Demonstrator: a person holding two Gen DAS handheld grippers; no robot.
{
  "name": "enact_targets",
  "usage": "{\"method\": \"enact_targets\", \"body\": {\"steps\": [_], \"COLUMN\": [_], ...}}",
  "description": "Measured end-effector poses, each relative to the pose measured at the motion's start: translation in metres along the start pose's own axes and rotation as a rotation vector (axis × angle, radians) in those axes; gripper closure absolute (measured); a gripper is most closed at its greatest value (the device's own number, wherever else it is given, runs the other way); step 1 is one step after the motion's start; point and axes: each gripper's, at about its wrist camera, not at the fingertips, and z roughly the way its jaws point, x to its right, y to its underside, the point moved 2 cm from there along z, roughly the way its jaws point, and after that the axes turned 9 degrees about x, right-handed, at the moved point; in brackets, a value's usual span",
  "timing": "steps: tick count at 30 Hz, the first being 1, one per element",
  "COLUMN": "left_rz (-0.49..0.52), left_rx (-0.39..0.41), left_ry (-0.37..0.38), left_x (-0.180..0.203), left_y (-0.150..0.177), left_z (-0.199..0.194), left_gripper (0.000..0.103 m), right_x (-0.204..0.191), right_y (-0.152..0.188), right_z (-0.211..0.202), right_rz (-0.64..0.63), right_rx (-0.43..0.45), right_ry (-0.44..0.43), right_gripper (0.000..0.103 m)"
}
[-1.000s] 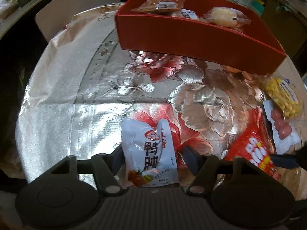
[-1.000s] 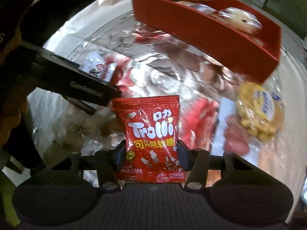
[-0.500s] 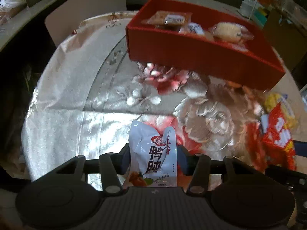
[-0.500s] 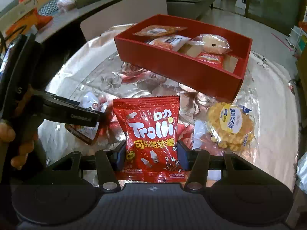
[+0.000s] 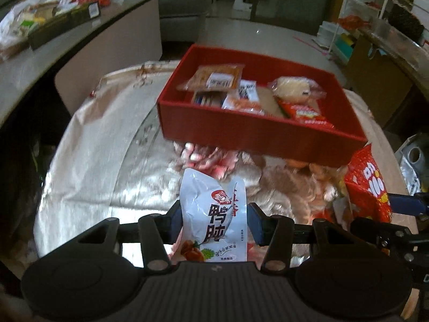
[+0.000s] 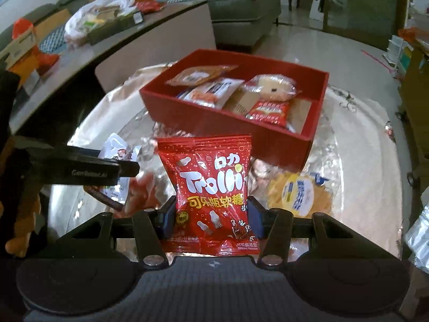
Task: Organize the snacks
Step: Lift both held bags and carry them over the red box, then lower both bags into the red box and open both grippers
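Both lifted higher since a second ago — white packet off the cloth now, red box seen more from above, its inside open to view.

Left gripper [image 5: 213,221] clamped on the white packet [image 5: 214,216], blue pads pressing both side edges, packet upright and held in front of the red box [image 5: 257,134], nearer than its front wall. Right gripper [image 6: 211,214] clamped the same way on the red candy bag [image 6: 211,193], also upright, also on the near side of the red box's front wall.

Inside the red box: a brown packet [image 5: 214,76] at the far left, a pale round bun [image 5: 293,88] in clear wrap to its right, a small red packet [image 5: 308,112] nearer the front wall, and a white-and-orange packet [image 5: 241,99] between them.

On the flowered cloth [image 5: 107,155] — a yellow biscuit pack [image 6: 300,193] lying flat just right of the box's near corner. Beyond the box, a grey sofa [image 6: 241,8] and a long counter [image 6: 112,43] with bags piled on it.
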Motion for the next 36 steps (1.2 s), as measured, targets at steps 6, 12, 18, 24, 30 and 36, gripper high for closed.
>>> {"method": "enact_targets", "body": {"steps": [6,12,18,24,30,36], "left_rz": [0.027,0.039,0.051,0.064,0.077,0.089], "left_rx": [0.044,0.075,0.113,0.145,0.177,0.209], "left_ry": [0.012,0.012,0.011,0.012,0.009,-0.001], "left_x": [0.006,0.007,0.011,0.015,0.019,0.019], "left_y": [-0.012,-0.021,-0.032,-0.041,-0.05,-0.058], "left_z": [-0.003,-0.004,-0.007,-0.009,-0.009,-0.009], "left_gripper": [0.06,0.06,0.06,0.06,0.06,0.06], "right_x": [0.004,0.007,0.009,0.011,0.014,0.019], "right_y": [-0.012,-0.02,-0.027,-0.034,-0.044,-0.053], "right_z": [0.002,0.005,0.006,0.008,0.009,0.01], "right_rz": [0.016,0.03,0.036,0.043,0.051,0.065], "right_rx": [0.025,0.039,0.052,0.065,0.084,0.105], "right_ry": [0.008,0.019,0.023,0.025,0.032,0.037], "right_gripper": [0.042,0.042,0.042,0.042,0.042,0.042]}}
